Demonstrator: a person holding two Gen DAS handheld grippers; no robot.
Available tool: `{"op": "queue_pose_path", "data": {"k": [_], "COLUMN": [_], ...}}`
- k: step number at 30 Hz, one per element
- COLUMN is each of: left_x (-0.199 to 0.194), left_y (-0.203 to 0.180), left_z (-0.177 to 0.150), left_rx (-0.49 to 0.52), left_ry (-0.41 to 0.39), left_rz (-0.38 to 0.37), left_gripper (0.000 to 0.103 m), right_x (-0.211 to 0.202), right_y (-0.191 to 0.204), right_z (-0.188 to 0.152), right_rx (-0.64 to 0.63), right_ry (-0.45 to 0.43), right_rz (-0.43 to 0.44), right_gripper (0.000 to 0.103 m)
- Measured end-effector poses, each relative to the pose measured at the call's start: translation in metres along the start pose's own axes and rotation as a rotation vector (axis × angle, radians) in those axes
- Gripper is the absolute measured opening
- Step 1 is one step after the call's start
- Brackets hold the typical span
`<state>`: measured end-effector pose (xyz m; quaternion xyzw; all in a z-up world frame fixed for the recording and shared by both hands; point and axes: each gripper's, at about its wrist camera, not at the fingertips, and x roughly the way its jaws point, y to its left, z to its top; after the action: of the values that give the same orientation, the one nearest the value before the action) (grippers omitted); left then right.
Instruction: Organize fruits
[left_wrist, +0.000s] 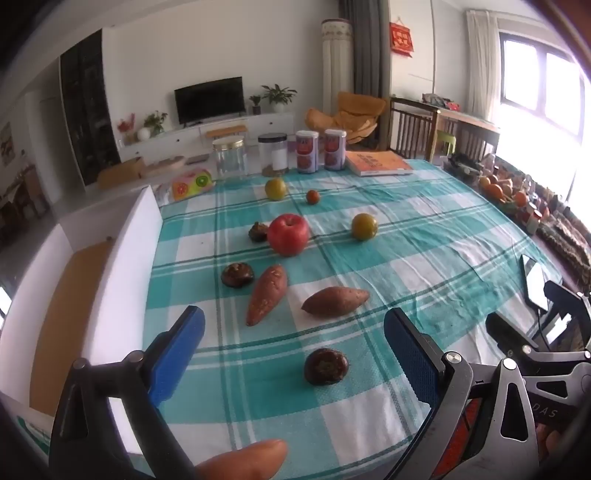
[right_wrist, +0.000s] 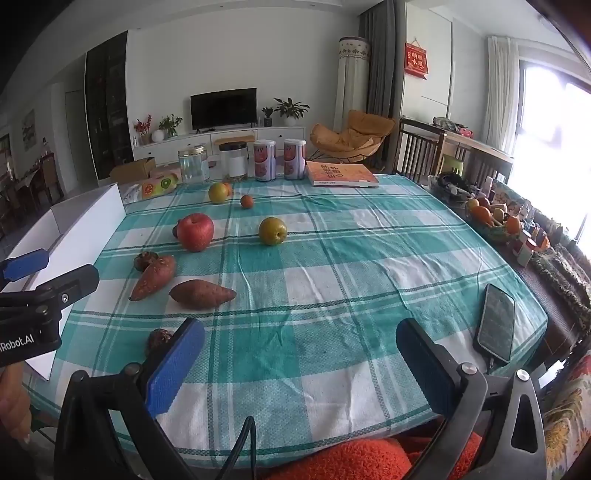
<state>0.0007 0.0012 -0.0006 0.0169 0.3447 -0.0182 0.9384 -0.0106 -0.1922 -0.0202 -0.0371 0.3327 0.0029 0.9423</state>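
On the checked tablecloth lie a red apple (left_wrist: 288, 234) (right_wrist: 195, 232), two green-yellow fruits (left_wrist: 364, 226) (left_wrist: 275, 188), a small red fruit (left_wrist: 312, 196), two sweet potatoes (left_wrist: 266, 294) (left_wrist: 335, 301) and dark brown mushroom-like pieces (left_wrist: 326, 366) (left_wrist: 237, 274). A white open box (left_wrist: 122, 258) (right_wrist: 81, 225) stands at the table's left edge. My left gripper (left_wrist: 295, 354) is open and empty, above the near brown piece. My right gripper (right_wrist: 301, 362) is open and empty over bare cloth near the front edge.
Jars (left_wrist: 229, 158) and two cans (left_wrist: 307, 151) stand along the far edge beside an orange book (left_wrist: 376, 163). A phone (right_wrist: 495, 326) lies at the right front. A fruit basket and clutter (right_wrist: 491, 218) line the right side.
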Motion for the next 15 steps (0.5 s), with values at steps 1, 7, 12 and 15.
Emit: {"op": "queue_pose_path", "data": {"k": [1,7,12,15], "left_x": [0.0,-0.003,-0.005,-0.005], "left_y": [0.0,0.0,-0.001,-0.002], "left_z": [0.0,-0.002,-0.003,-0.003], "left_rx": [0.001,0.002,0.007,0.002], "left_ry": [-0.002,-0.005,0.009,0.005], "left_rz": [0.001,-0.013,-0.024,-0.023], "left_gripper": [0.099,0.099,0.099,0.099], "right_x": [-0.002,-0.01,-0.021,-0.03], "right_y": [0.0,-0.021,-0.011,-0.017], "right_z": [0.002,0.015,0.012,0.016], "right_rx": [-0.014,-0.044,-0.158,-0.266], "right_ry": [-0.001,0.0,0.009,-0.003], "right_rz": [-0.02,-0.064,-0.164,-0.308], "right_gripper": [0.103,0.103,0.103,0.103]}}
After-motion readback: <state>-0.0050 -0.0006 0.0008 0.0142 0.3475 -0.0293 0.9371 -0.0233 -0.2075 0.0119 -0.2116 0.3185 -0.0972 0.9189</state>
